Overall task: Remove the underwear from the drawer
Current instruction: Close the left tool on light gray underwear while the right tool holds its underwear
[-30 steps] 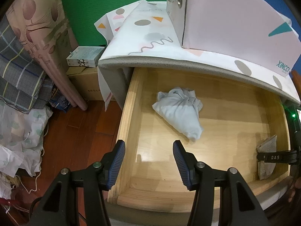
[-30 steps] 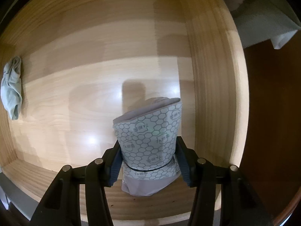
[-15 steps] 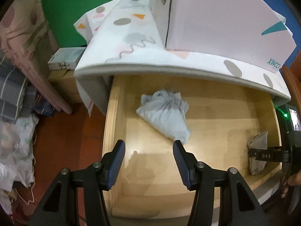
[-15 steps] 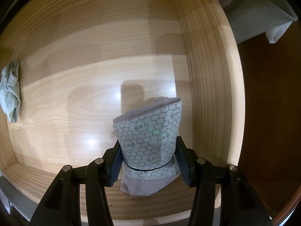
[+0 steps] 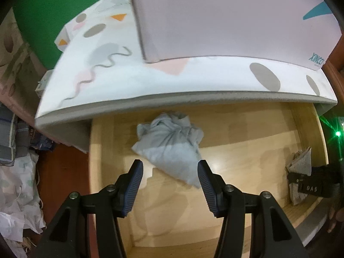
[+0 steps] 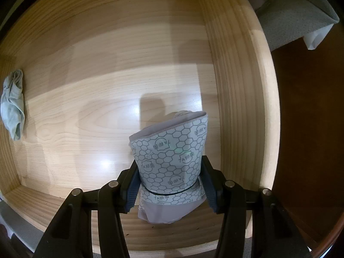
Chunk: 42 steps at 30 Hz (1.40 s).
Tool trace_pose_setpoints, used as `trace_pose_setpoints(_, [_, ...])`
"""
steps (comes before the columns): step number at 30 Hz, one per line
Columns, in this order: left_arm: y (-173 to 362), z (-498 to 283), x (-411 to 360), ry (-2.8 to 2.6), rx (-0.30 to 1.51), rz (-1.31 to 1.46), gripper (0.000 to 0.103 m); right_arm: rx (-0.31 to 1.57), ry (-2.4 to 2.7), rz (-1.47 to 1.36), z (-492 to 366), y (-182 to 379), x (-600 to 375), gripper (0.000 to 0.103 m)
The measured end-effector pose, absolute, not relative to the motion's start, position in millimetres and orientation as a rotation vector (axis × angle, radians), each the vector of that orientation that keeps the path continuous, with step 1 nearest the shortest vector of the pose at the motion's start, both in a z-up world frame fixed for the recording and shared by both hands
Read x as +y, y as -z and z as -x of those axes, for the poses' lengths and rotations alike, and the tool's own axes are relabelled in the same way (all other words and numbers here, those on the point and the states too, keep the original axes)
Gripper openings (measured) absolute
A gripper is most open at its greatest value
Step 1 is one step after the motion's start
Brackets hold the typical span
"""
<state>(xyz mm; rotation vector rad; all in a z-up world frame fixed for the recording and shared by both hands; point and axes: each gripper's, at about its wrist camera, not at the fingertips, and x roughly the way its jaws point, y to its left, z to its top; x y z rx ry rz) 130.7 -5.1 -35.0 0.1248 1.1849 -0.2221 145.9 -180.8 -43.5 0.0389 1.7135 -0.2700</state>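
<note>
Blue-padded right gripper (image 6: 169, 185) pinches folded honeycomb-print underwear (image 6: 169, 157) near the wooden drawer (image 6: 236, 86) wall. Left gripper (image 5: 169, 185) hangs spread and empty, crumpled pale-blue underwear (image 5: 172, 148) just beyond its fingertips.

Support: open drawer of pale, light-grained wood (image 5: 253, 148), (image 6: 236, 81), flat bottom bounded by raised side walls.
Left part: crumpled pale blue-grey cloth garment (image 5: 172, 148), (image 6: 13, 105), lying directly on the drawer bottom, near the back wall.
Right part: folded grey underwear with a hexagon-printed band (image 6: 172, 159), (image 5: 301, 172), lower end on the bottom near the front and right walls.
Between the two: bare wood; the garments lie well apart.
</note>
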Motion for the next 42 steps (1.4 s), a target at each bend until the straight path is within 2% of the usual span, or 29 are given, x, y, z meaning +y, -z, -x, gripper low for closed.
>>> trace_pose_setpoints(20, [69, -166, -20, 0.217, 1.291, -0.12, 0.054, 1.715, 0.243, -0.042, -141, 45, -184, 0.048])
trace_pose_setpoints(28, [78, -177, -19, 0.199, 1.338, -0.126, 0.063, 1.717, 0.233, -0.044, -139, 51, -185, 0.048])
trace_pose_setpoints(37, [80, -181, -19, 0.192, 1.349, -0.131, 0.063, 1.716, 0.224, -0.051, -137, 53, -187, 0.048])
trace_pose_setpoints(40, [81, -182, -19, 0.18, 1.354, -0.148, 0.058, 1.717, 0.221, -0.052, -137, 53, -187, 0.048])
trace_pose_setpoints(42, [82, -182, -21, 0.164, 1.352, -0.18, 0.05, 1.717, 0.221, -0.054, -137, 54, -187, 0.048])
